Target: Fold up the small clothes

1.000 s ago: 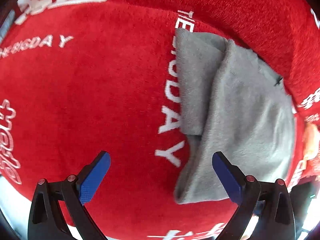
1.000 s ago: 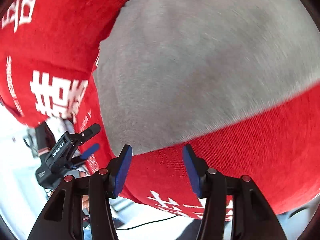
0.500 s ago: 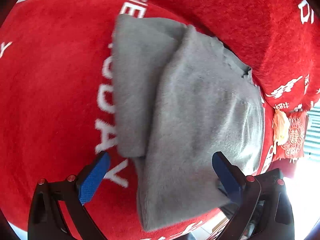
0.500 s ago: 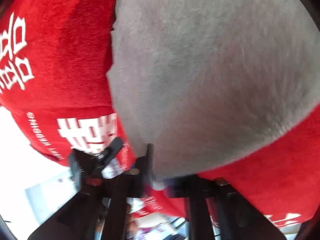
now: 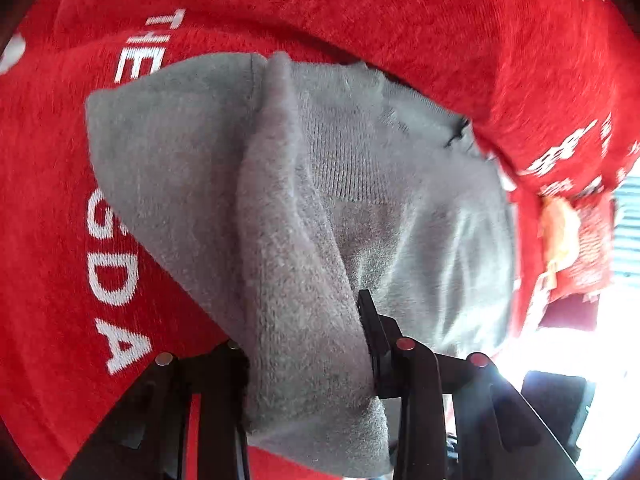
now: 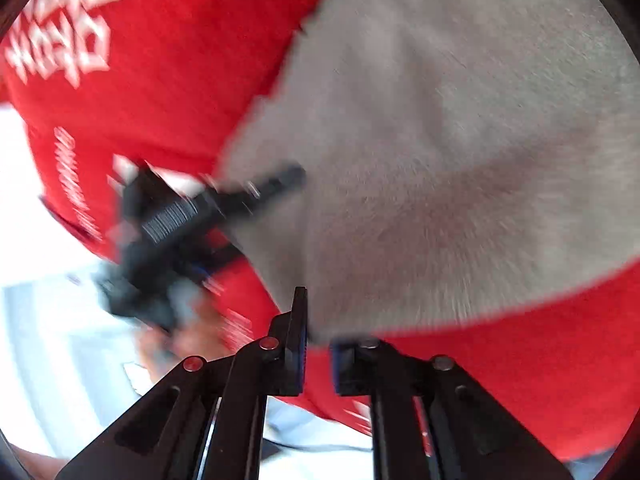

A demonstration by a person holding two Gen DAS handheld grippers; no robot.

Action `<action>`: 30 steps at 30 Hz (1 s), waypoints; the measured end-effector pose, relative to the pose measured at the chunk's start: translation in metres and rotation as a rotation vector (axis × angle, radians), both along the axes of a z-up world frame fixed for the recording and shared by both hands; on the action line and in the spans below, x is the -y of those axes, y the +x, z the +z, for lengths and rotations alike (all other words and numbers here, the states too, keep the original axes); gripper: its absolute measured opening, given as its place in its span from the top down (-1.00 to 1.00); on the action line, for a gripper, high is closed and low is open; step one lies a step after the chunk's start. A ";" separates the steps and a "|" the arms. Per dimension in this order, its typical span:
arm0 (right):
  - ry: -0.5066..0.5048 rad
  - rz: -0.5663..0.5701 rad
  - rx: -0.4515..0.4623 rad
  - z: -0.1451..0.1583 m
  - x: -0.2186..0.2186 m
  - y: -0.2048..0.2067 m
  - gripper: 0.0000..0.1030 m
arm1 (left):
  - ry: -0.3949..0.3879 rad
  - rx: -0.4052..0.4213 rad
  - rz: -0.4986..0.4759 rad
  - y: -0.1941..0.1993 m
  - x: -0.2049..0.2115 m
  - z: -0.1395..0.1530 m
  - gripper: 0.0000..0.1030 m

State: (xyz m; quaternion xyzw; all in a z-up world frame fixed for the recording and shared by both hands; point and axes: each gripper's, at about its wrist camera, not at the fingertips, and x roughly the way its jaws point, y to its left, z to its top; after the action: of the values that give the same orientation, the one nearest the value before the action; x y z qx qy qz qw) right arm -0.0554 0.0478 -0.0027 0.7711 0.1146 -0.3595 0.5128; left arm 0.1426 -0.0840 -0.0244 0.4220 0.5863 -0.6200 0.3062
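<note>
Left wrist view: the left gripper [image 5: 306, 360] is clamped on a thick bunched edge of the grey garment [image 5: 328, 200], which lies straight ahead on the red cloth [image 5: 360, 12]. The right gripper [image 6: 318, 344] pinches the garment's near corner, jaws nearly together. I'd lift both evenly so the fold lands square.

Black left tool [image 5: 304, 356] and right tool [image 6: 318, 344], red-capped screws, blue pads.
</note>
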 end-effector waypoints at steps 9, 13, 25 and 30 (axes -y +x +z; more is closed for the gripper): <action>-0.122 0.060 -0.283 0.044 0.026 -0.065 0.75 | -0.067 0.065 0.004 -0.006 -0.006 0.009 0.31; -0.137 0.106 -0.387 0.027 0.062 -0.069 0.83 | -0.143 0.096 -0.013 -0.009 -0.012 0.026 0.36; -0.139 0.089 -0.286 0.009 0.041 -0.115 0.83 | -0.325 -0.023 -0.118 -0.105 -0.012 0.116 0.43; -0.176 -0.064 -0.279 0.026 0.016 -0.183 0.82 | -0.369 -0.008 -0.278 -0.205 -0.028 0.111 0.43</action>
State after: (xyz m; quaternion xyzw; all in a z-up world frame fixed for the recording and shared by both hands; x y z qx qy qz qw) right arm -0.2385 0.0320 0.0238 0.6692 0.1282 -0.4880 0.5456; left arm -0.0626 -0.0560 0.0870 0.4331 0.4007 -0.7545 0.2875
